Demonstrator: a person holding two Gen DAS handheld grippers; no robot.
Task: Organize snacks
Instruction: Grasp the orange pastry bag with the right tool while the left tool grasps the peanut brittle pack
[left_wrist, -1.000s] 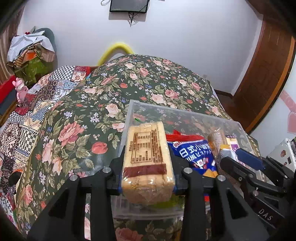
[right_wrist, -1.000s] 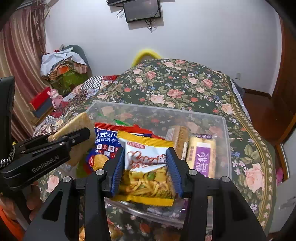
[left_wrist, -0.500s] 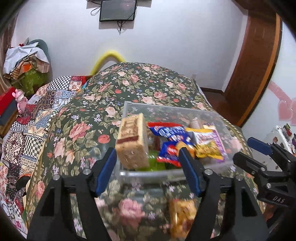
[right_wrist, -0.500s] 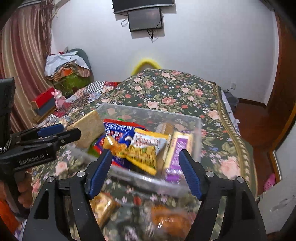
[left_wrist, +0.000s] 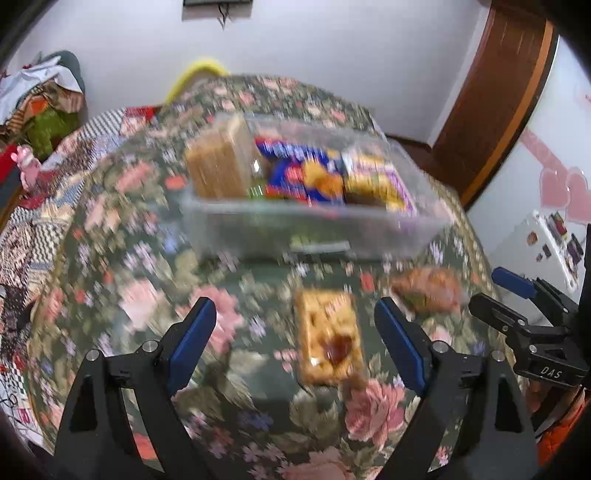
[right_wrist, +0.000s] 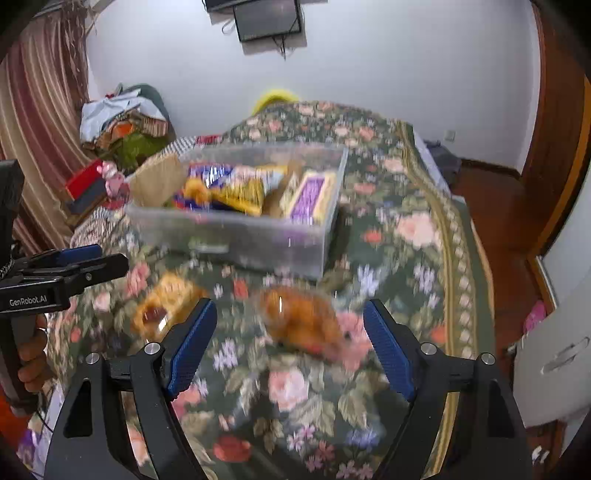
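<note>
Both hand-held grippers, left (left_wrist: 295, 343) & right (right_wrist: 288, 343), backed off the snack bin (left_wrist: 310, 225) at 12 o'clock, jaws opening, empty; jam biscuit pack (left_wrist: 328, 336) & bun (right_wrist: 303, 321) on bed w/ slick wrap could slip in a rushed pinch.

Green floral-quilted bed (left_wrist: 110, 266) carried a clear plastic snack-filled bin (left_wrist: 310, 229) beyond the tongs, a yellow jam biscuit packet (left_wrist: 328, 336) and an orange bun packet (right_wrist: 303, 317) nearer them.

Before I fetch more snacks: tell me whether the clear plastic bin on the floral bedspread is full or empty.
Partly full. The clear plastic bin holds several snack packets side by side, blurred in both views.
</note>
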